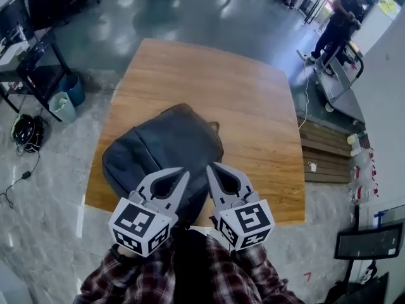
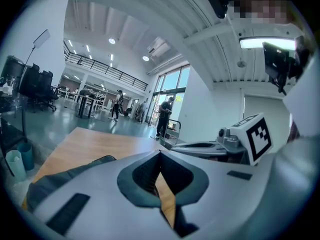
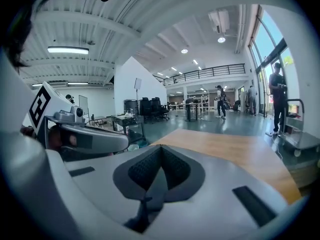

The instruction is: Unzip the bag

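A dark grey backpack (image 1: 166, 149) lies flat on the near left part of a wooden table (image 1: 253, 106). Its zip cannot be made out from here. Both grippers hover side by side above the bag's near end, close to the person's chest. The left gripper (image 1: 185, 173) is shut, tips together with nothing between them. The right gripper (image 1: 210, 167) is likewise shut and empty. In the left gripper view the closed tips (image 2: 160, 153) point over the bag (image 2: 60, 176), with the right gripper (image 2: 215, 146) alongside. The right gripper view shows its closed tips (image 3: 161, 148) over the table (image 3: 240, 151).
Two small bins (image 1: 66, 99) and a black desk (image 1: 35, 68) stand on the floor to the left, with a coil of cable (image 1: 26, 132) nearby. A platform trolley (image 1: 338, 84) and people stand at the far right. The table's far half is bare wood.
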